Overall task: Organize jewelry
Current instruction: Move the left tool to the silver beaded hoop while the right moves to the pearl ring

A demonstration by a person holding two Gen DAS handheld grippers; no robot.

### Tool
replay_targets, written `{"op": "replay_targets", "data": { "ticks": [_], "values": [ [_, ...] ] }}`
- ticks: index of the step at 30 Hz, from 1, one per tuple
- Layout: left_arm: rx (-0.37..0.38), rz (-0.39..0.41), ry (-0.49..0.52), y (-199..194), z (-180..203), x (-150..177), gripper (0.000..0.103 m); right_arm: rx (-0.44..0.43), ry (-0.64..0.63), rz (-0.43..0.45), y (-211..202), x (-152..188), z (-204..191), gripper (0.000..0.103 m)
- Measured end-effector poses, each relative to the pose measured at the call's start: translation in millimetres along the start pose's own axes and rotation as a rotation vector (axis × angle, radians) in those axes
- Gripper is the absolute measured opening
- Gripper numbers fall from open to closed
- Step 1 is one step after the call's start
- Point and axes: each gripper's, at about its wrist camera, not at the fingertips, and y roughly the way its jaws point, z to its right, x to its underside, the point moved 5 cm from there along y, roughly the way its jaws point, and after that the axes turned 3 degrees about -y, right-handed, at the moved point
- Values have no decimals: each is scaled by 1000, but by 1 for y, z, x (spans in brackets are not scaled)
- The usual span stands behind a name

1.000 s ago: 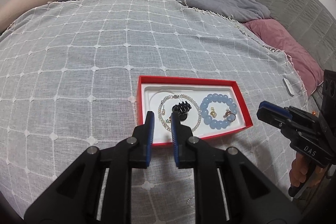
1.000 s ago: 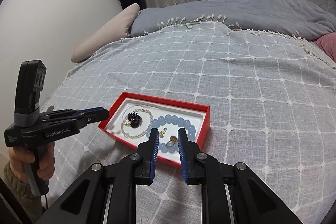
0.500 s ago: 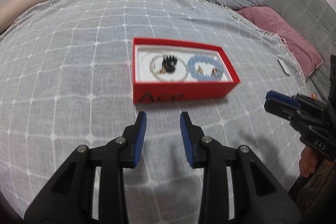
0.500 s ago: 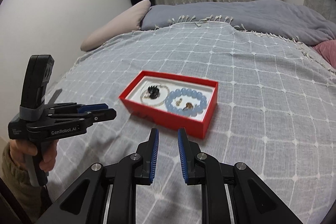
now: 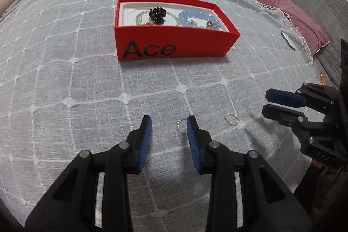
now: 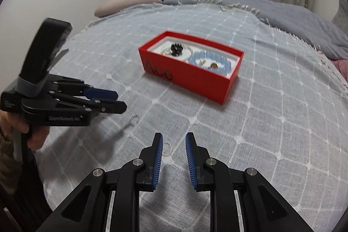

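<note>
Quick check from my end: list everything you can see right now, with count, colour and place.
red box: 1, red with black lettering, middle of the bedspread
blue bead bracelet: 1, pale blue, right part of box
pearl bracelet: 1, whitish, left part of box
black hair clip: 1, black, on the pearl bracelet
small gold pieces: a few, inside the blue bracelet
beaded rings: 2, silver, on the bedspread, one by each tongs
bedspread: 1, grey with white grid
pillows: pink right, beige left
left tongs: open, empty, beside a ring
right tongs: open, empty
hand: holds left tongs
</note>
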Motion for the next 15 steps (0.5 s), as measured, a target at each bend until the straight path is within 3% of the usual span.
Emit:
{"op": "replay_targets", "data": {
  "ticks": [9,15],
  "values": [
    [2,-32,6,8,-1,5,35,-22,-63,-73,22,15,-18,22],
    [1,-35,17,9,0,5,33,-24,-24,-98,35,16,-13,22]
  ]
}}
